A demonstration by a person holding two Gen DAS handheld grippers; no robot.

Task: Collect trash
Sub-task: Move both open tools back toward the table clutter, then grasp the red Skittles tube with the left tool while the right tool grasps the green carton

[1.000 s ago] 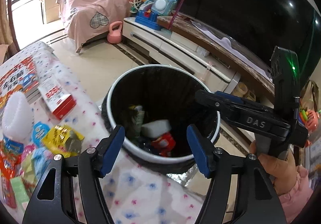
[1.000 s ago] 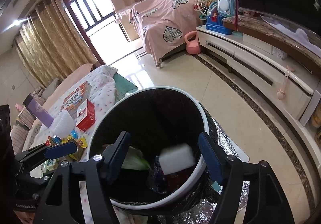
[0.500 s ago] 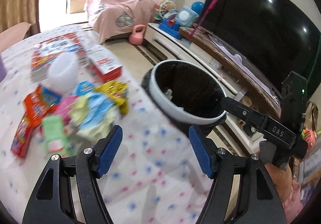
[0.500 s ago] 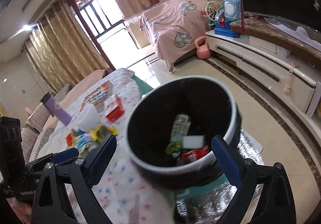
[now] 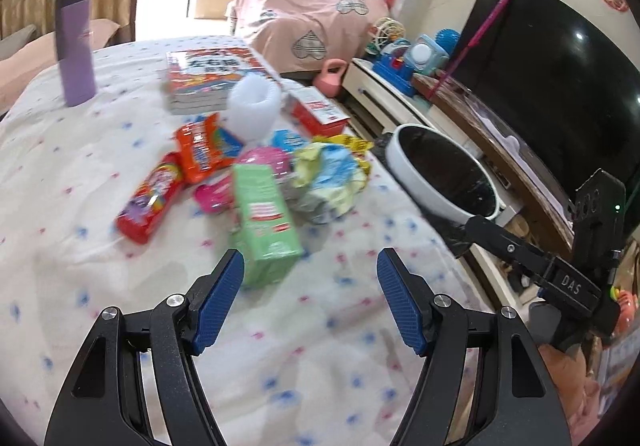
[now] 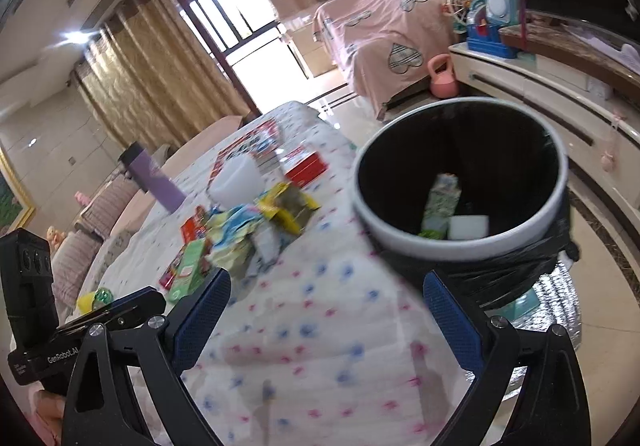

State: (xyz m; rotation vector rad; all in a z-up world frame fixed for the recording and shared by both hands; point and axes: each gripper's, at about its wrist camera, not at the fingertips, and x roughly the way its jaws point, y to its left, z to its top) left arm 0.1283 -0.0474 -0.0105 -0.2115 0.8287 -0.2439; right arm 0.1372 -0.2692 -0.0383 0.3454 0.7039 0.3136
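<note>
A bare stretch of dotted tablecloth (image 5: 100,150) is seen in front of the left gripper (image 5: 310,300), whose jaws are spread wide and empty. The green carton (image 5: 264,222) lies just beyond its left finger, with the wrapper pile (image 5: 320,174) behind. The trash bin (image 6: 460,182) stands off the table's right edge; its contents are partly hidden. The right gripper (image 6: 326,320) is likewise wide open, holding nothing.

Dotted cloth table (image 5: 120,150). Wrapper heap (image 5: 256,174) at centre; green box (image 5: 266,224) at its 6 o'clock, books (image 5: 212,80) at 12, purple bottle (image 5: 75,46) at 10, upright, well apart.
</note>
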